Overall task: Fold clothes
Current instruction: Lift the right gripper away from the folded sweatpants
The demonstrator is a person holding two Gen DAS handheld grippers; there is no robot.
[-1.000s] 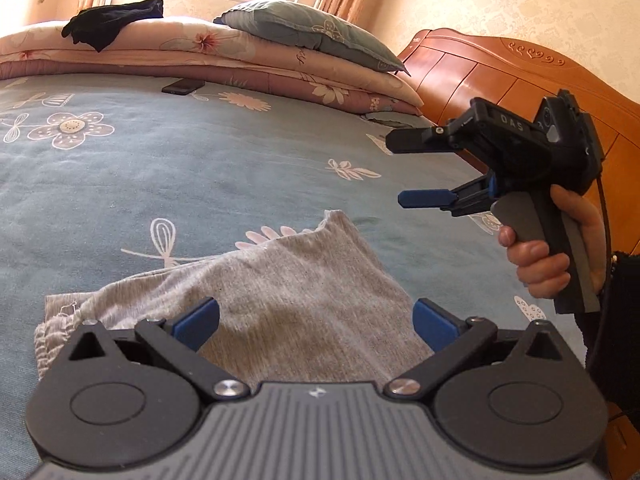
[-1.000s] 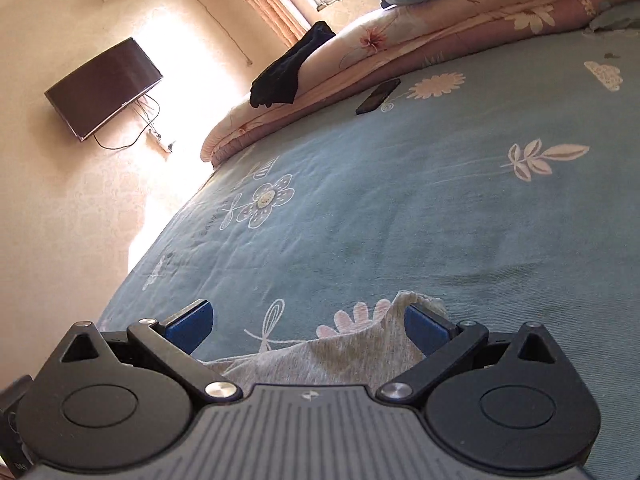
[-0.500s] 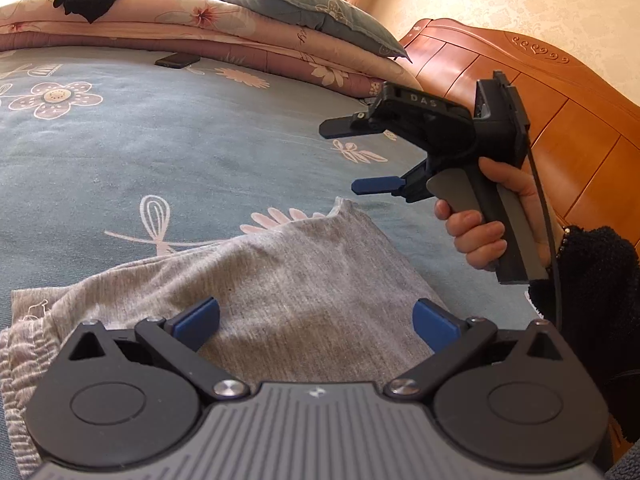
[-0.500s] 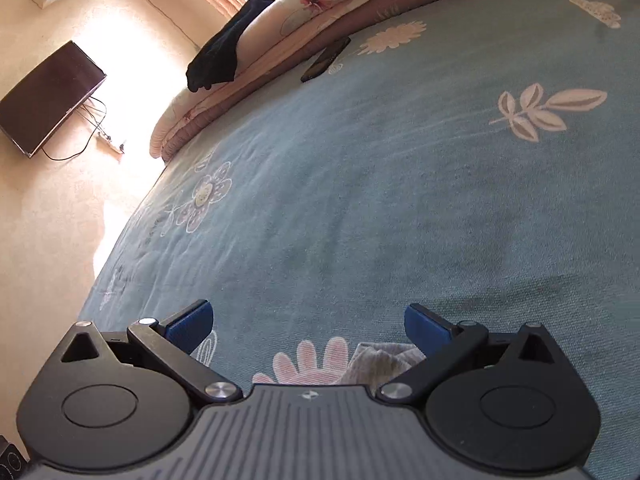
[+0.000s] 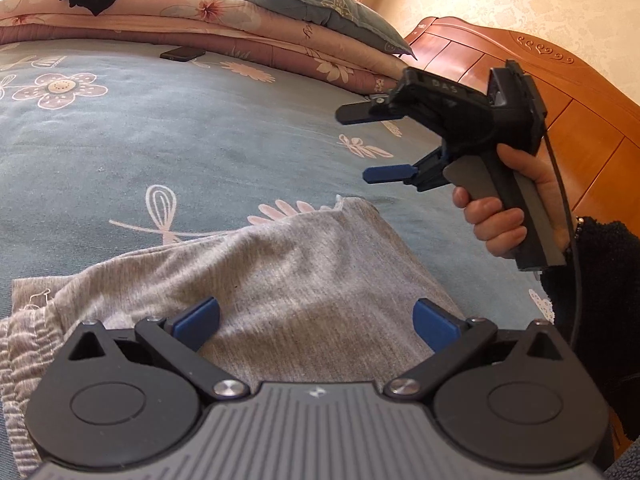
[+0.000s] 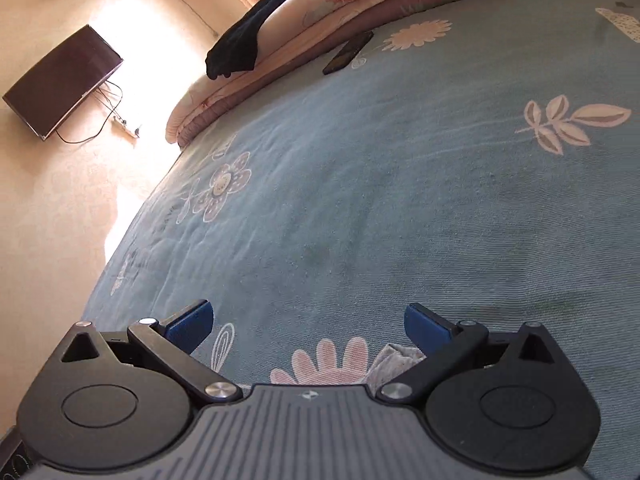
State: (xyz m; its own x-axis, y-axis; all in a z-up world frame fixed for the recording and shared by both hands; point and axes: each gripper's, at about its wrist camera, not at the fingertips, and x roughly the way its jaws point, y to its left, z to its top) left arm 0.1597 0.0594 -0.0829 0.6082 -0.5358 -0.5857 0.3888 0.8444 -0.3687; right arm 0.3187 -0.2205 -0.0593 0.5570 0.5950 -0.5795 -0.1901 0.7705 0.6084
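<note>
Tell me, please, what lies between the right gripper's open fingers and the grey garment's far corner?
Nothing but bare blue bedspread. In the left wrist view the right gripper hangs open above the grey garment's corner, apart from it.

The only lettering that can be made out is raised dark-on-dark characters reading roughly "DAS" on the top of the black body of the right hand-held gripper [image 5: 372, 143], seen from the left wrist view; nothing else carries readable text.

Spread tongs [image 6: 308, 326] hover above bedspread [image 6: 400, 200], grey garment [image 6: 394, 364] corner.
</note>
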